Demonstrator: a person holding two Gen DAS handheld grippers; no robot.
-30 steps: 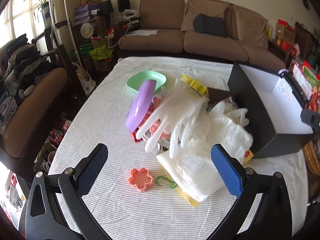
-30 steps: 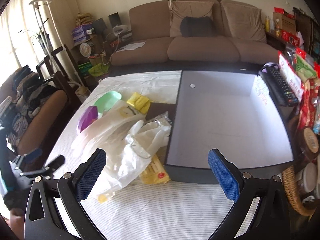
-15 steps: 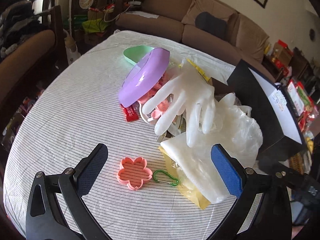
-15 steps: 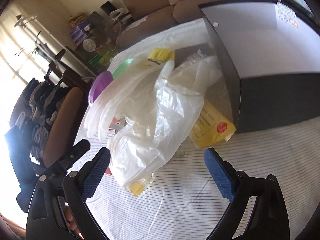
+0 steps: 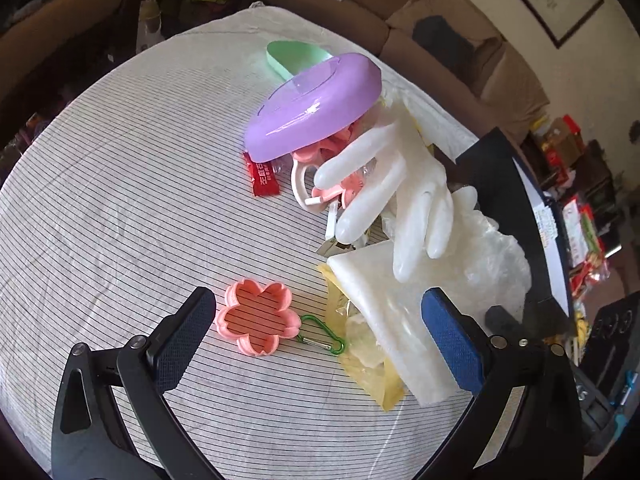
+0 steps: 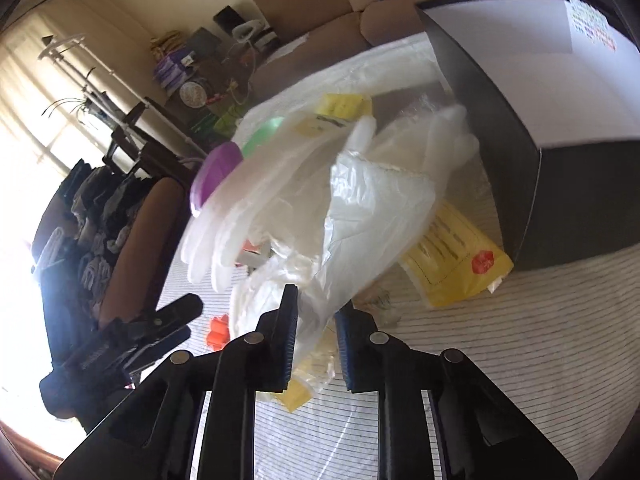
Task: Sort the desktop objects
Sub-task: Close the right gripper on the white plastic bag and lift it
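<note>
A pile lies on the striped tablecloth: white rubber gloves [image 5: 404, 192], clear plastic gloves [image 6: 360, 208], a purple dish [image 5: 316, 104], a green dish [image 5: 292, 58], yellow packets [image 6: 456, 256]. A pink flower-shaped cutter [image 5: 256, 320] and a green carabiner [image 5: 322, 338] lie between the jaws of my open left gripper [image 5: 316, 332]. My right gripper [image 6: 316, 316] has closed on the cuff of the clear plastic gloves at the pile's near edge. My left gripper also shows in the right wrist view [image 6: 168, 320].
A black box with a white inside [image 6: 536, 92] stands at the right of the pile. A red sachet [image 5: 264, 178] lies by the purple dish. A sofa [image 5: 400, 28] is beyond the table, an armchair [image 6: 132, 240] at its left.
My right gripper has dropped toward the pile and its jaws have closed from wide open onto the plastic gloves. My left gripper has moved closer over the pink cutter, still open.
</note>
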